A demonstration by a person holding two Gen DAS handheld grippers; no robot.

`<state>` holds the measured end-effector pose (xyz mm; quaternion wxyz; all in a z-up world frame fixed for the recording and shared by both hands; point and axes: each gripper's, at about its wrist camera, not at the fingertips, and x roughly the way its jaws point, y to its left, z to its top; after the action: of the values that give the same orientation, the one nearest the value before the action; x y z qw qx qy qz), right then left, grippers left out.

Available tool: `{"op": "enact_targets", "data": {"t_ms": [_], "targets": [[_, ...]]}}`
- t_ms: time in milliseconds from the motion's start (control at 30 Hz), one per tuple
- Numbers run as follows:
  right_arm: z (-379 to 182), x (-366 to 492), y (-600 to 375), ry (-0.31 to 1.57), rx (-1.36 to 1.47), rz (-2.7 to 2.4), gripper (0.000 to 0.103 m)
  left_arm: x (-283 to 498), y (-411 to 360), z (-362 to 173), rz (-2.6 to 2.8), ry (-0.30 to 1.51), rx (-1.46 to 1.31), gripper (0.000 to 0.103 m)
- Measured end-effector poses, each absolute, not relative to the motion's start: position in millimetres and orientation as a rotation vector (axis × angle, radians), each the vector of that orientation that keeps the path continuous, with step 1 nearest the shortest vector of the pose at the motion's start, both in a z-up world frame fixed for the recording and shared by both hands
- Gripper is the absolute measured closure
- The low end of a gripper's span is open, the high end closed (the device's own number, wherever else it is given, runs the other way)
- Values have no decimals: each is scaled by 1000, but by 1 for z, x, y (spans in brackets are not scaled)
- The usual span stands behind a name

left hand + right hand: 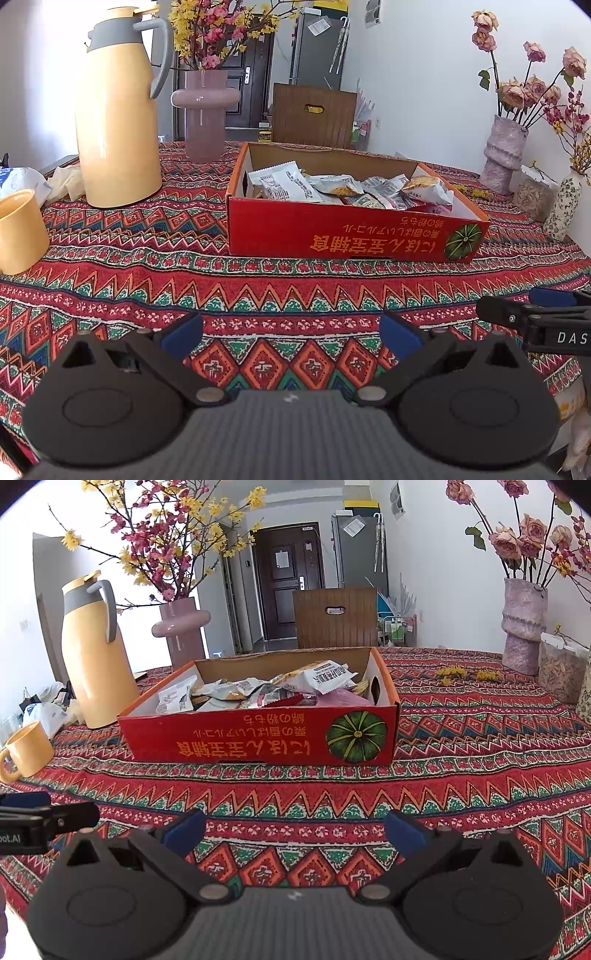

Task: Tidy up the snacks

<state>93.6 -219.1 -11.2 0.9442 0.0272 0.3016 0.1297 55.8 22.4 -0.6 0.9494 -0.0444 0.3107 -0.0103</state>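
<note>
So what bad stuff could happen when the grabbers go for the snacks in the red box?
1. The shiny snack packets lie heaped and overlapping in the red cardboard box, so one pinch might lift two or slip off.
2. The light box sits loose on the patterned tablecloth; a bump could push it.
3. Reaching left, the open left gripper could knock the tall yellow thermos jug or yellow mug. The right gripper is open too.
</note>
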Motion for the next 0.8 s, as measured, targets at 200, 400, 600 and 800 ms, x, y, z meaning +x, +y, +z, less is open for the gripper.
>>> {"op": "enact_targets", "data": {"t_ms": [200, 400, 600, 800], "targets": [[-12, 93, -219, 620, 56, 264, 0, 54, 21, -1, -23, 633, -90, 0], [-13, 92, -219, 620, 55, 264, 0, 53, 21, -1, -22, 633, -92, 0], [-13, 92, -219, 621, 56, 264, 0, 53, 21, -2, -22, 633, -91, 0], [-13, 92, -219, 621, 56, 264, 0, 53, 21, -2, -23, 633, -91, 0]]}}
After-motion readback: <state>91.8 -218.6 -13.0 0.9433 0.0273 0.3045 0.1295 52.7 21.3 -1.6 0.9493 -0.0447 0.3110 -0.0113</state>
